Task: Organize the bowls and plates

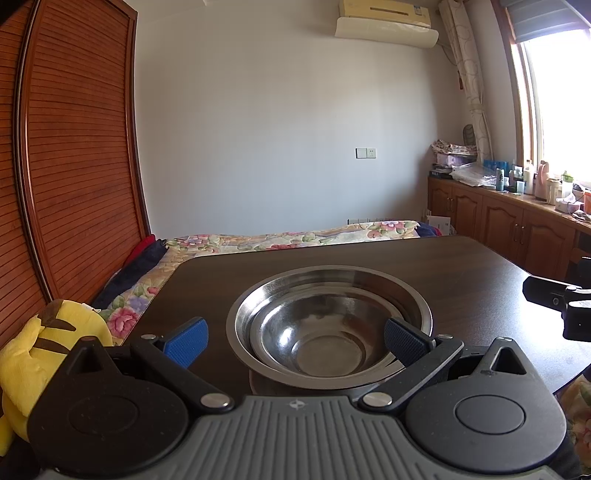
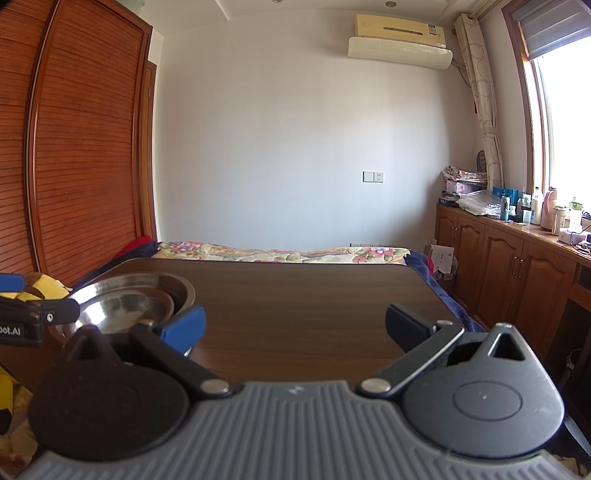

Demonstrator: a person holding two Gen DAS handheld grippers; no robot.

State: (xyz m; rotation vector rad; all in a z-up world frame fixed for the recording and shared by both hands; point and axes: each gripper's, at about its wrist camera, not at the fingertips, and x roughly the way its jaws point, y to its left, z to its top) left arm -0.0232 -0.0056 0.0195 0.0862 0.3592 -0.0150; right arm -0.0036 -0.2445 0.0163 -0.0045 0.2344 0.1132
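1. Where the left wrist view looks along its own fingers, the left gripper stands with jaws wide apart and grips nothing; one blue pad lies left of the bowls, the other overlaps the near right rim of the smaller bowl, though contact cannot be confirmed.
2. The smaller bowl, of steel, sits nested inside the larger steel bowl. Both are upright on the dark wooden table, toward its near left part.
3. The right gripper hangs over the table's near edge, jaws apart, with only bare tabletop between the pads. The nested bowls lie to its left, just beyond its left finger.
4. In the right wrist view the left gripper's black finger crosses the near rim of the larger bowl at the left edge.
5. A yellow plush toy lies off the table's left side.
6. Beyond the table, a bed with a floral cover runs along the far side.
7. A louvred wooden wardrobe stands at left; wooden cabinets with bottles on top run under the window at right.
8. An air conditioner is mounted high on the far wall.
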